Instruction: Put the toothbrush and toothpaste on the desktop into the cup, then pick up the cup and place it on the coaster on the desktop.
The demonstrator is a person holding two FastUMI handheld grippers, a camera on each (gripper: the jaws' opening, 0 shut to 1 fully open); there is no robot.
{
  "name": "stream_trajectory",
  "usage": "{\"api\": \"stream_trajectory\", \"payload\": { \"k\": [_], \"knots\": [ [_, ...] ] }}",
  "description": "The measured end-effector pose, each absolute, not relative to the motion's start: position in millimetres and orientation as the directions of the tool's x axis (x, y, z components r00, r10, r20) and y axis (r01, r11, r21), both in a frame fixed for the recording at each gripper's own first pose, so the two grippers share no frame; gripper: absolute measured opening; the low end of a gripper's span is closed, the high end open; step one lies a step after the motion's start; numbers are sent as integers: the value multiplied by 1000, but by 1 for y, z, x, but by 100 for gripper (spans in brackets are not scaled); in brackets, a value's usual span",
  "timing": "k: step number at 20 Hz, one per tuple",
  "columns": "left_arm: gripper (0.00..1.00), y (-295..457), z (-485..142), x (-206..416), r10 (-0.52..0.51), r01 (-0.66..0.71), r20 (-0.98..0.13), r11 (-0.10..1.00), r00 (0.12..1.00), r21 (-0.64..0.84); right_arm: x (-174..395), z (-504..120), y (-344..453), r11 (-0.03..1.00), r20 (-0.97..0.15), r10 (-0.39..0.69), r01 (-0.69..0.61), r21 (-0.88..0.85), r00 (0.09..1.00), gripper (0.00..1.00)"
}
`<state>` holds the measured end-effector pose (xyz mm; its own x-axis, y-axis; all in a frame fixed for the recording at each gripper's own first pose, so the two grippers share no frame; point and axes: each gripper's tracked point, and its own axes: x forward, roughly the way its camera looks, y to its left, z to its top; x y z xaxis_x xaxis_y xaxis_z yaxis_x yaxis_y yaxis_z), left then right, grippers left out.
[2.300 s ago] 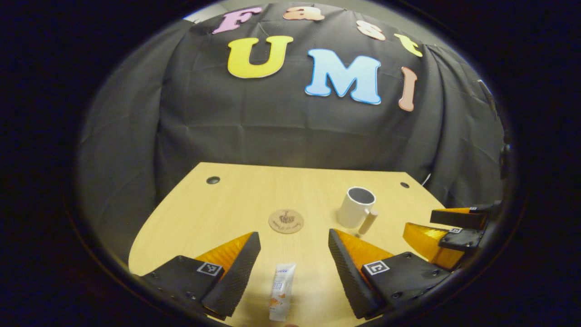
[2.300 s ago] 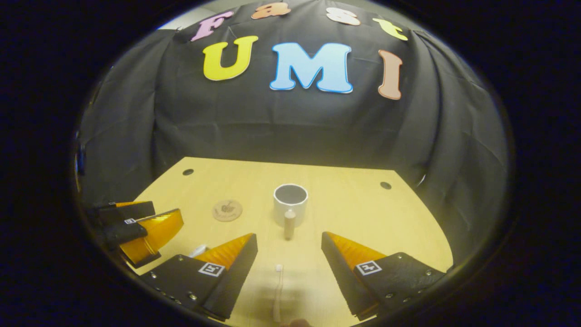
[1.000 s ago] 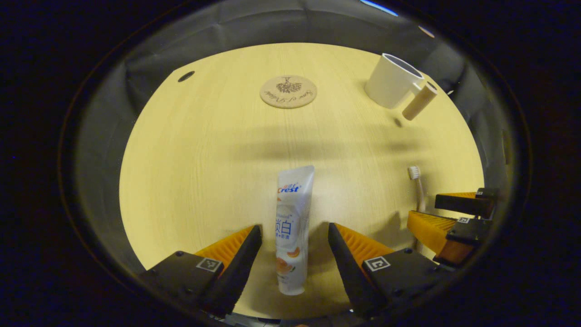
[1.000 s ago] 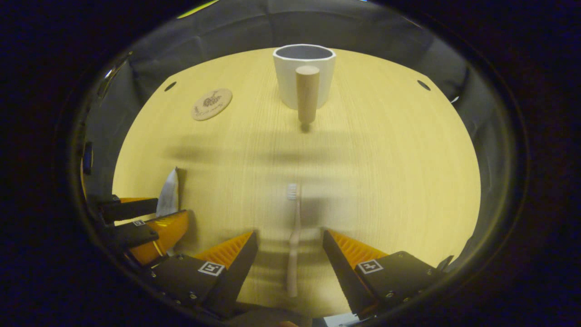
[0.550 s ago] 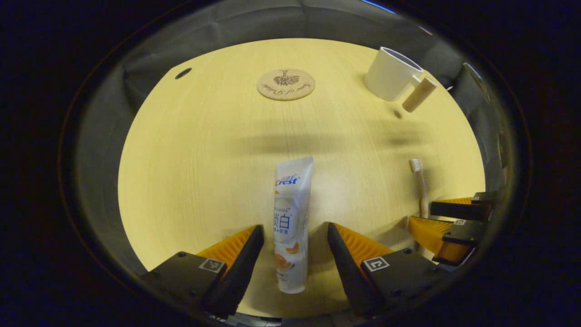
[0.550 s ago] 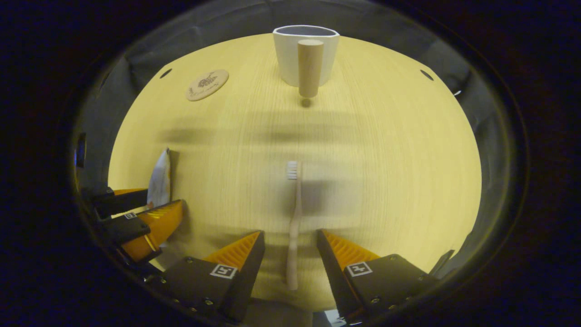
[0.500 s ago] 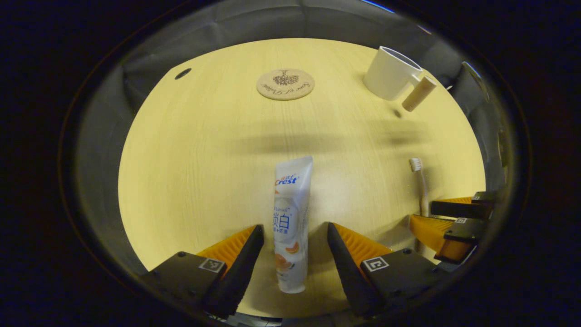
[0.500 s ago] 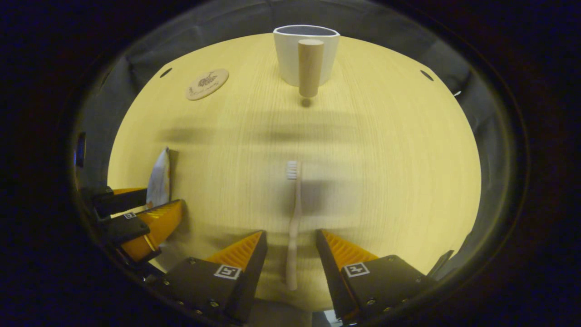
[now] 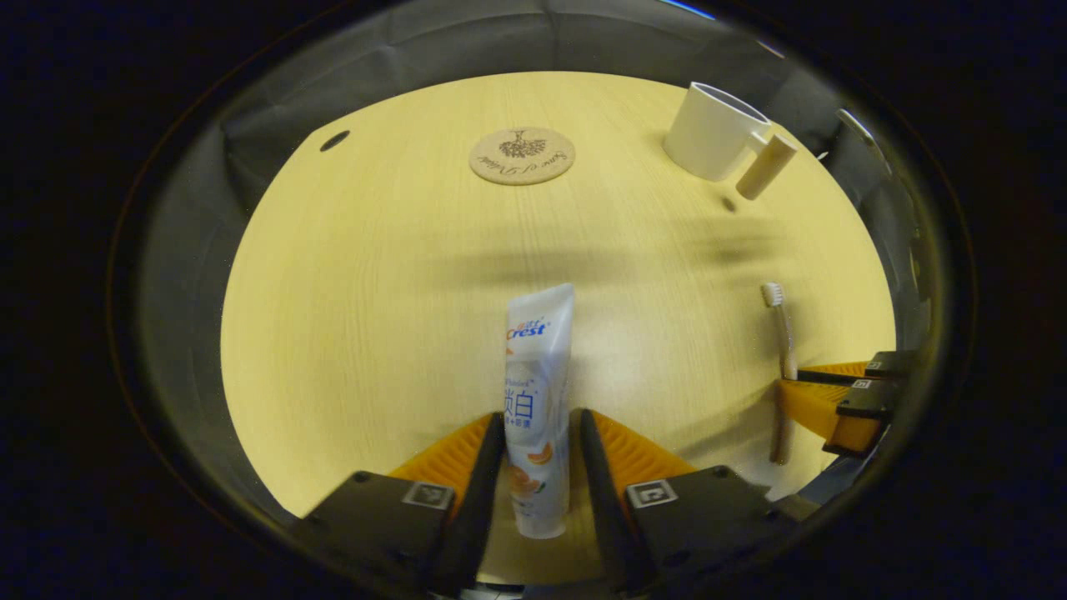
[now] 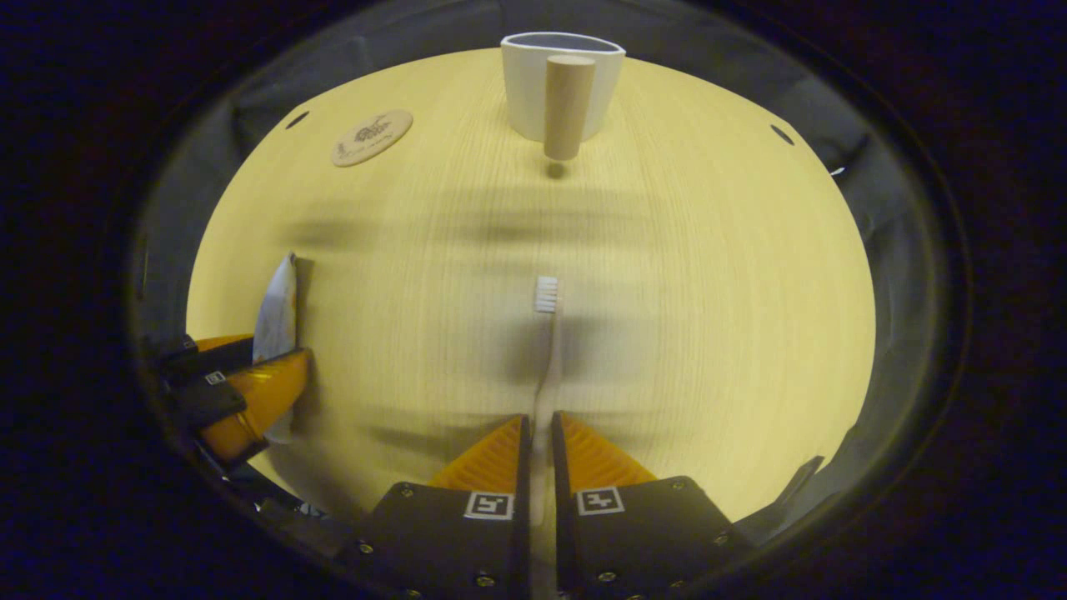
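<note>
Left gripper view: left gripper (image 9: 540, 433) clamped on the paste (image 9: 538, 392), both fingers pressing the tube, cap end nearest; "Crest" legible on it. Right gripper view: right gripper (image 10: 539, 433) pinched on the brush (image 10: 546, 350) handle, bristles pointing away. Pale wood desk (image 9: 375, 275) w/ fine grain, round cable holes near the back corners. Farther back, coaster (image 9: 522, 156) w/ a printed motif, script too small to read. Cup (image 10: 563, 83) upright near the far edge, wooden handle facing the camera. Dark cloth beyond.

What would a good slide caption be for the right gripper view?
Right gripper shut on a pale toothbrush lying on the wooden desk, white cup ahead.
</note>
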<state>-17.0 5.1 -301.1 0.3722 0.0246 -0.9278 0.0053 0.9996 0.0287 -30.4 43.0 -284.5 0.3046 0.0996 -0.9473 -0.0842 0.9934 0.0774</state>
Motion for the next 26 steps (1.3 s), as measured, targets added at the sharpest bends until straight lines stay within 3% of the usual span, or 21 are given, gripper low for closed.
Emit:
{"api": "stream_trajectory", "payload": {
  "k": [1, 3, 4, 5, 7, 11, 12, 13, 15, 26],
  "knots": [
    [50, 6, -302, -17, 22, 12, -928, 1000, 373, 28, -29, -284, 44, 993, -946, 109, -74, 91, 304, 13],
    [53, 6, -298, -20, 25, 5, -927, 1000, 374, 29, -28, -284, 42, 992, -944, 120, -73, 102, 306, 12],
    [52, 7, -301, -17, 21, 15, -927, 999, 374, 29, -28, -285, 40, 993, -945, 111, -77, 92, 307, 12],
    [47, 6, -301, -18, 20, 20, -928, 999, 372, 30, -25, -282, 42, 992, -938, 124, -67, 108, 323, 6],
    [48, 6, -301, -16, 19, 23, -926, 999, 376, 30, -26, -283, 44, 990, -937, 133, -83, 112, 322, 8],
    [29, 6, -298, -13, 15, 17, -918, 1000, 395, 24, -27, -282, 47, 987, -929, 152, -107, 122, 337, 5],
    [34, 5, -298, -14, 1, 20, -916, 1000, 402, 10, -25, -281, 48, 986, -923, 154, -112, 122, 353, 5],
    [26, 5, -297, -13, -12, 29, -913, 1000, 407, 0, -25, -281, 48, 985, -920, 158, -118, 123, 358, 5],
    [23, 7, -296, -13, -14, 24, -907, 1000, 421, -4, -26, -278, 47, 984, -914, 164, -126, 126, 371, 5],
    [23, 1, -257, 17, -9, 28, -825, 1000, 565, 9, -4, -232, 53, 970, -796, 244, -143, 197, 554, 5]
  ]
}}
